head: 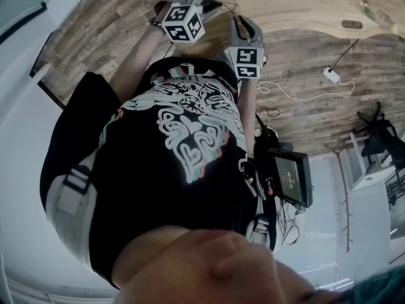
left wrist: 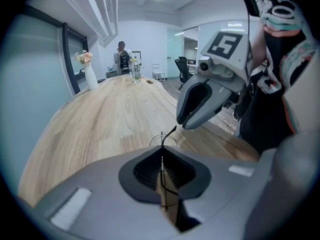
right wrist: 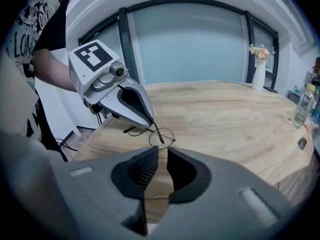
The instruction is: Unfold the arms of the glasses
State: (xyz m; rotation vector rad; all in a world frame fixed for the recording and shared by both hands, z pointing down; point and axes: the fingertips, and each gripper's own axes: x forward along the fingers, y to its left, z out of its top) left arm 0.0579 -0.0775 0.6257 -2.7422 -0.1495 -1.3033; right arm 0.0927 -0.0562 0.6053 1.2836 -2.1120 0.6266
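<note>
Thin black round-lens glasses [right wrist: 163, 135] rest on the pale wooden table [right wrist: 225, 114] near its edge. My left gripper [right wrist: 150, 122] is shut on one thin arm of the glasses, and the arm's tip sticks out below the jaws. In the left gripper view that wire arm [left wrist: 163, 181] runs between the shut jaws of the left gripper [left wrist: 161, 151], with a lens ring [left wrist: 162, 140] just beyond. My right gripper [right wrist: 162, 153] hovers a little short of the glasses, slightly open and empty; its tip [left wrist: 182, 123] hangs just above them. The head view shows only the marker cubes [head: 183, 23] [head: 249, 62].
A white vase with flowers [right wrist: 260, 70] and a clear bottle [right wrist: 301, 109] stand toward the table's far end, where a person [left wrist: 121, 54] sits. The table's edge lies close to the glasses. A white power strip [head: 331, 75] and its cable lie on the floor.
</note>
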